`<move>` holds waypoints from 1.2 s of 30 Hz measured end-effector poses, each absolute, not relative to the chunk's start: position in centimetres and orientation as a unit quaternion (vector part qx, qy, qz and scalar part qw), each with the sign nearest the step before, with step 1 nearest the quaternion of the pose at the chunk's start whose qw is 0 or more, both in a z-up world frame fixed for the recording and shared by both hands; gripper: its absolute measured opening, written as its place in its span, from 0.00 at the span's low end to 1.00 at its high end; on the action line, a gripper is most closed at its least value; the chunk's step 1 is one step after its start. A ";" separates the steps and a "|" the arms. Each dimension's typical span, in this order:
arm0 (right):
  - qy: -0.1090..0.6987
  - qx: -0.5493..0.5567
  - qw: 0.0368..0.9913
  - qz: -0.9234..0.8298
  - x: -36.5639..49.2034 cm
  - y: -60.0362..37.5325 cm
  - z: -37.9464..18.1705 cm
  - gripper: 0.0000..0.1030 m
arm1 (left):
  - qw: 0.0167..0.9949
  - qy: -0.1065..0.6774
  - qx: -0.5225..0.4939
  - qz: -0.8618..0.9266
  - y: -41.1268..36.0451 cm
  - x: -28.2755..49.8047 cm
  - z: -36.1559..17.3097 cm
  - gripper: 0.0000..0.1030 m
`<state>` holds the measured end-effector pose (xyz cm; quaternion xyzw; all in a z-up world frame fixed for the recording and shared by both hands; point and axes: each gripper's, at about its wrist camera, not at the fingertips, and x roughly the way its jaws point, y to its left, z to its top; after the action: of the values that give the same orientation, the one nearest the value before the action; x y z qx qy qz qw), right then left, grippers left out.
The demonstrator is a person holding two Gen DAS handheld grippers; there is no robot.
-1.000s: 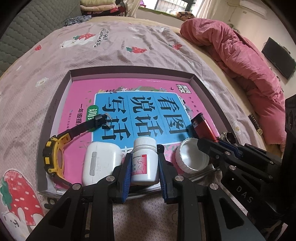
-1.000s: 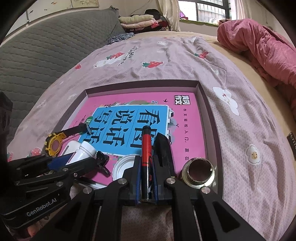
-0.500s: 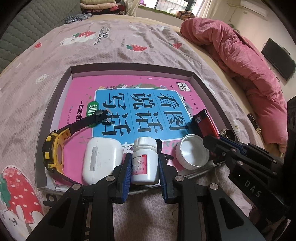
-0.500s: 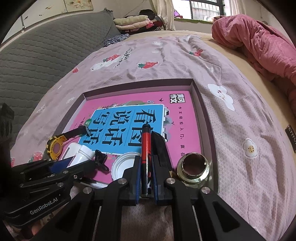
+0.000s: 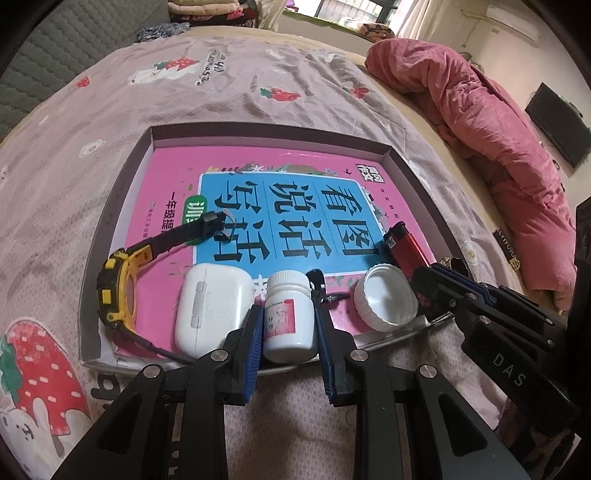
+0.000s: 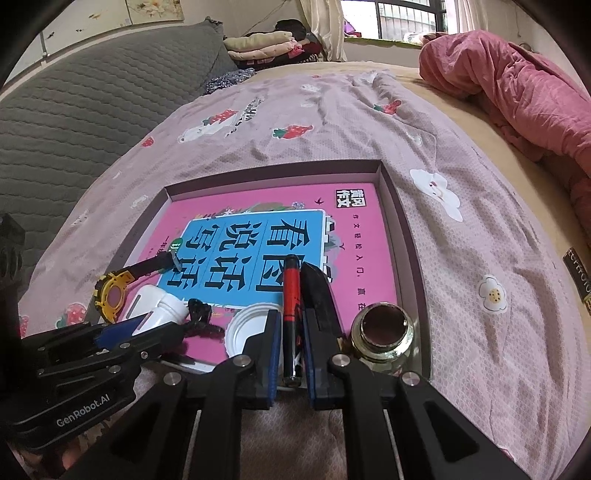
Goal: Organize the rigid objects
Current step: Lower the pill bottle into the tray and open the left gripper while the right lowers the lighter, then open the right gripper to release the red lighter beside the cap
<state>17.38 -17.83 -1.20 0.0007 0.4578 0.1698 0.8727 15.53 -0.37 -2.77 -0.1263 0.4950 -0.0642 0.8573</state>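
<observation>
White pill bottle (image 5: 289,314) pinched in left tongs (image 5: 288,325); right tongs (image 6: 291,332) pressed on red lighter (image 6: 291,295); white cap (image 5: 386,301) between.

A bed (image 5: 221,92) is covered by a mauve sheet (image 6: 332,122) printed with strawberries, bears and flowers. A crumpled pink quilt (image 5: 491,125) lies along its right side. A grey quilted headboard (image 6: 74,110) stands at the left, with folded clothes (image 6: 266,44) stacked beyond it near a barred window (image 6: 406,18). A dark screen (image 5: 557,129) hangs on the wall.
</observation>
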 end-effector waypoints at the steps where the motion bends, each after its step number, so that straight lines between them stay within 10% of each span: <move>1: 0.457 0.001 0.873 0.170 17.3 -17.8 -1.2 0.11 | 0.858 0.493 -0.129 -0.065 -0.3 15.4 -2.7 0.27; 21: 0.442 0.009 0.881 0.166 16.5 -18.4 0.4 0.12 | 0.863 0.484 -0.125 -0.068 0.0 13.9 -1.5 0.44; 36: 0.427 0.011 0.889 0.165 15.5 -18.6 1.8 0.33 | 0.880 0.454 -0.129 -0.058 0.7 13.0 1.5 0.60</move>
<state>15.49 -18.64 1.76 0.0109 0.4271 0.1645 0.8890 13.02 0.69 1.52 -0.1292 0.4538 -0.0584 0.8798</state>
